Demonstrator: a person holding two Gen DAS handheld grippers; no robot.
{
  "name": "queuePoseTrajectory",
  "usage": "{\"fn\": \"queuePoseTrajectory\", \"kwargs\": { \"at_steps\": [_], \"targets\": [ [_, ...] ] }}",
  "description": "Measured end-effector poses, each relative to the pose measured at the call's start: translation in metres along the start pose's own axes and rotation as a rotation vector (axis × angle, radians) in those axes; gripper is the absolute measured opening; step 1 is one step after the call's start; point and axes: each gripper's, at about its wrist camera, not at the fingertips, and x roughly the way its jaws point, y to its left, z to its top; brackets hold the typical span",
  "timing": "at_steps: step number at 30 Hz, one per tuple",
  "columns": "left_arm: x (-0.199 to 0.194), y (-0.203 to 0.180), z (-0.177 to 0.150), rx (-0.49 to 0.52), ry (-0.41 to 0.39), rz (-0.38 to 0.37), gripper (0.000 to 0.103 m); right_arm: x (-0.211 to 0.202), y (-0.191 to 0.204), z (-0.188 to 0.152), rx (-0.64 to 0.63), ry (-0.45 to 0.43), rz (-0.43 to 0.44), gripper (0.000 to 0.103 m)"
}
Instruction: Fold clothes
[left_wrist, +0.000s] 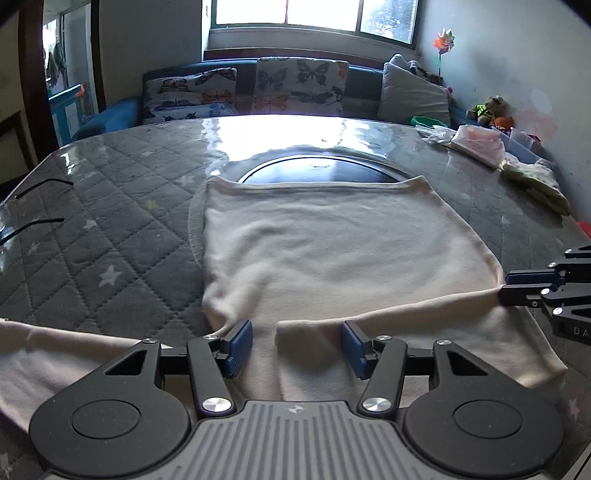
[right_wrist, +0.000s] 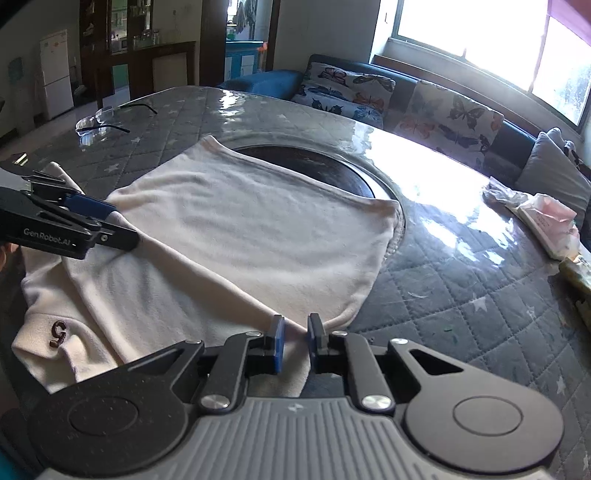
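A cream garment (left_wrist: 332, 251) lies spread on the quilted grey table (left_wrist: 110, 229), its far hem over a dark round inset (left_wrist: 317, 171). In the left wrist view my left gripper (left_wrist: 297, 345) stands open over the near edge of the cloth, where a fold ends between the blue pads without touching them. My right gripper (right_wrist: 296, 338) is shut on the garment's near right edge, which is pinched between its pads. It also shows in the left wrist view, where the right gripper (left_wrist: 504, 287) pulls the cloth edge into a point. A small dark "5" (right_wrist: 58, 334) marks the cloth near the left gripper (right_wrist: 122, 225).
A pair of glasses (right_wrist: 99, 120) lies on the table's far left. Plastic bags and packets (left_wrist: 476, 144) sit at the far right edge by the wall. A sofa with butterfly cushions (left_wrist: 299, 86) stands behind the table under the window.
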Motion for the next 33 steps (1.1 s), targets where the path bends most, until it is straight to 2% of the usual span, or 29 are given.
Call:
{"fn": "queuePoseTrajectory", "kwargs": {
  "at_steps": [4,9,14,19,24,33],
  "targets": [
    [-0.006,0.001,-0.001,0.004,-0.009,0.005,0.056,-0.006,0.004,0.001,-0.001,-0.013,0.022,0.013],
    [-0.009,-0.003,-0.006,0.044,-0.006,0.029,0.057,-0.012,0.023,-0.002,-0.063,-0.02,0.061,0.013],
    [-0.028,-0.01,-0.014,0.066,-0.038,0.008,0.057,-0.023,0.041,-0.006,-0.106,-0.03,0.116,0.016],
    [-0.032,-0.014,-0.025,0.08,-0.025,0.016,0.058,-0.024,0.057,-0.015,-0.136,-0.013,0.146,0.017],
    [-0.03,-0.01,-0.035,0.076,-0.004,0.026,0.061,-0.025,0.061,-0.02,-0.141,-0.008,0.148,0.022],
    [-0.045,0.012,-0.04,0.001,-0.029,0.049,0.065,-0.025,0.068,-0.01,-0.134,-0.023,0.162,0.022]
  ]
}}
